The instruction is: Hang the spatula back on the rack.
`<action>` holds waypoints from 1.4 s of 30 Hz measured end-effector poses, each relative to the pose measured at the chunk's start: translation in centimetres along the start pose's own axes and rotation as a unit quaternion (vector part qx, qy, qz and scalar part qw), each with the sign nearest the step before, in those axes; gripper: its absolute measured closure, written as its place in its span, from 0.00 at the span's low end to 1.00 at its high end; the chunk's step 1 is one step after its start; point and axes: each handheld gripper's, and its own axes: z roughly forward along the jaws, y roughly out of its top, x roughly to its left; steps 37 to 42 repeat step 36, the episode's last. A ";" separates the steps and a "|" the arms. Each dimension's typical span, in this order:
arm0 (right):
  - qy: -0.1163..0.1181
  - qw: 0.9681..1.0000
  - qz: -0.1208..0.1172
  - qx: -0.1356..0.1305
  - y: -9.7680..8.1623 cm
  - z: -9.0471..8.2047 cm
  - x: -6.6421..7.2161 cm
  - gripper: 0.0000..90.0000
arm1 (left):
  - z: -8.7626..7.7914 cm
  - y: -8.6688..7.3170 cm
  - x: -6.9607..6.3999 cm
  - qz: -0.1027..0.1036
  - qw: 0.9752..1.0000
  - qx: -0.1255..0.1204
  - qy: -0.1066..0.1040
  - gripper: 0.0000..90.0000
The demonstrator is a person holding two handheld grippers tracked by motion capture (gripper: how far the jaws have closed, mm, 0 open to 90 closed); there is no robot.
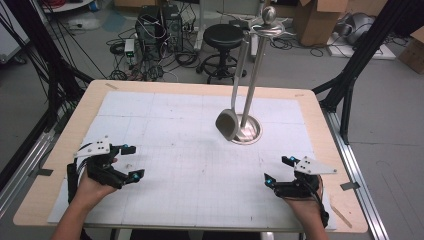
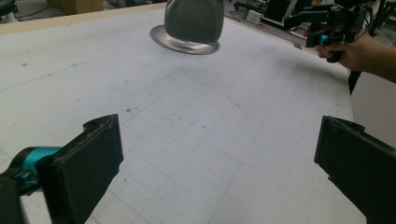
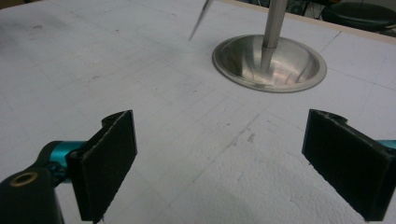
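Note:
A metal utensil stand (image 1: pixel 252 70) rises from its round base (image 1: pixel 247 134) at the mat's far right of centre. A grey ladle (image 1: pixel 227 124) hangs from the stand's top, its bowl just above the mat beside the base. My left gripper (image 1: pixel 131 161) is low over the mat at the near left, open, with nothing between its black pads (image 2: pixel 86 163). Ahead of it are the ladle bowl (image 2: pixel 194 18) and the base (image 2: pixel 184 45). My right gripper (image 1: pixel 276 170) sits at the near right, open and empty, facing the base (image 3: pixel 269 63) and the ladle's edge (image 3: pixel 198 21).
A white gridded mat (image 1: pixel 190 165) covers most of the wooden table (image 1: pixel 90 100). Beyond the far edge stand a black stool (image 1: pixel 222 37), computer cases (image 1: pixel 157 25), cables and cardboard boxes (image 1: pixel 320 20). Black frame posts (image 1: pixel 360 55) flank the table.

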 end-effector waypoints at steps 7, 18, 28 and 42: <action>0.007 1.000 -0.004 0.005 0.3 1.0 0.1 0.10 | 0.3 -1.0 0.1 0.005 1.000 0.003 0.003 0.02; 0.005 1.000 -0.003 0.005 0.4 0.9 0.4 0.10 | -0.1 -1.1 0.3 0.002 1.000 -0.012 0.002 0.02; 0.005 1.000 -0.003 0.005 0.4 1.0 0.3 0.10 | -0.2 -1.2 0.3 -0.003 1.000 -0.013 0.000 0.02; 0.006 1.000 -0.004 0.006 0.3 1.0 0.3 0.10 | -0.1 -1.2 0.6 -0.004 1.000 -0.010 0.000 0.02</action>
